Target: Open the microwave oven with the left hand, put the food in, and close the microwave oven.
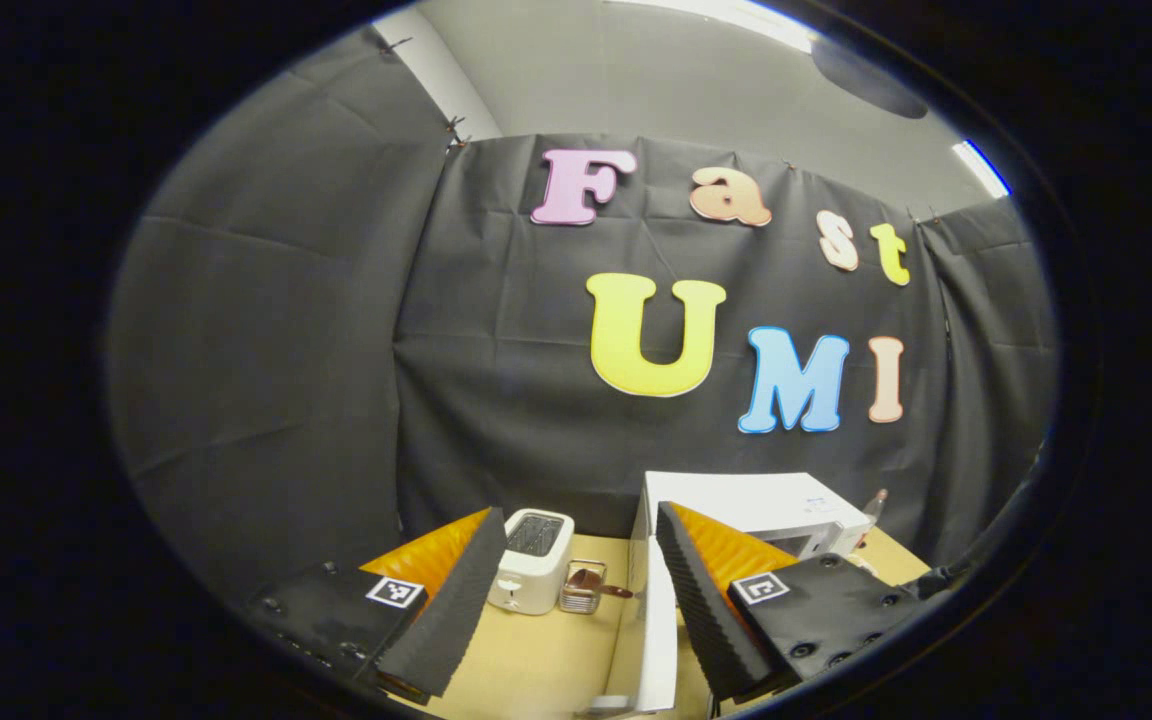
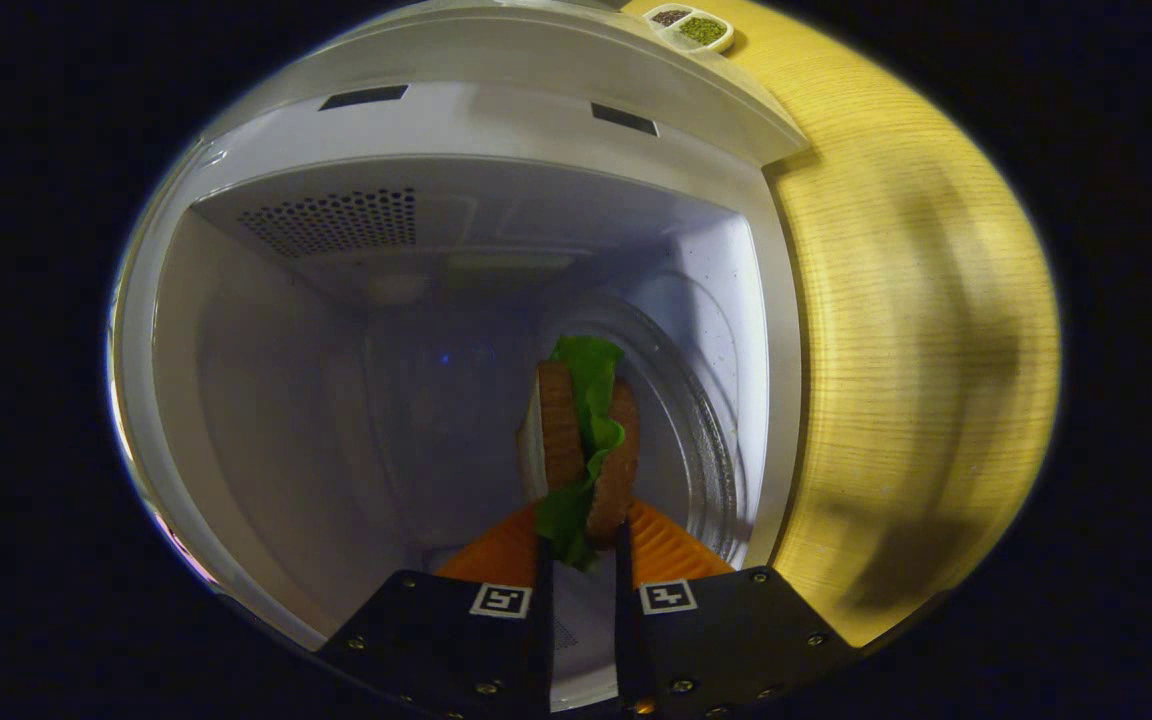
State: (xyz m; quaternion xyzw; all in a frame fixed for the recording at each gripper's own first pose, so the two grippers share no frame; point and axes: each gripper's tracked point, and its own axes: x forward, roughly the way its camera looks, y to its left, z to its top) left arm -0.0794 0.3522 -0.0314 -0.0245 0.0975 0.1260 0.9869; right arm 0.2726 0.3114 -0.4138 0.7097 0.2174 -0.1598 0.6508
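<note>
My right gripper (image 2: 581, 545) is clenched on the sandwich (image 2: 581, 440) inside the microwave (image 2: 456, 120) cavity, just left of the glass turntable (image 2: 706, 400) at 3 o'clock, so I should lower it onto the turntable before releasing, while my left gripper (image 1: 576, 590) hangs spread apart, empty.

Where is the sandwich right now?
In the right gripper view, the sandwich is pinched between the right gripper fingers, held inside the open microwave cavity, over its glass turntable.
</note>
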